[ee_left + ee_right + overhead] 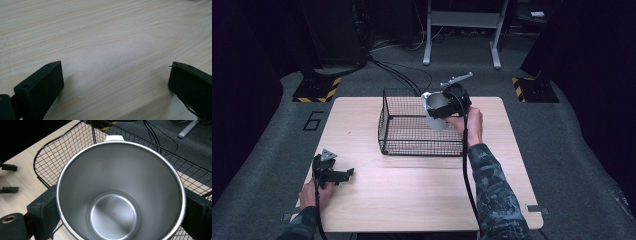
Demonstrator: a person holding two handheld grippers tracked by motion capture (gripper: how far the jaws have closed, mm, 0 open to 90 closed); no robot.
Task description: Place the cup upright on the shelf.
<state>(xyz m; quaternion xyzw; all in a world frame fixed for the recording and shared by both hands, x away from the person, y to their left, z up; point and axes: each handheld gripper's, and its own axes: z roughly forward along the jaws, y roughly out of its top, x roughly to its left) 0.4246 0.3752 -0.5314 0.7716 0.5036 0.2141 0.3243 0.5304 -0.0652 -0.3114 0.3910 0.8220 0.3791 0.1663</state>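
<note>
Steel cup (120,192) sits clamped between the jaws of our right gripper (451,106), mouth toward its camera, held above the wire basket (412,131), whose mesh lies just beyond the cup. Our left gripper (333,175) rests spread wide and empty on the wooden table (112,37), well apart from the basket.

Lab — hazard-taped stands (318,90), trailing floor cables (404,75)

My right gripper (120,215) is squeezing a steel cup (120,195) between matt black plastic jaws; its brushed inside is shining softly, the rim gleaming brighter. Just beyond it, the basket (62,157) is showing thin black wire mesh. Under my left gripper (116,82), the pale wooden table (105,37) is looking smooth, matt and finely grained
</note>
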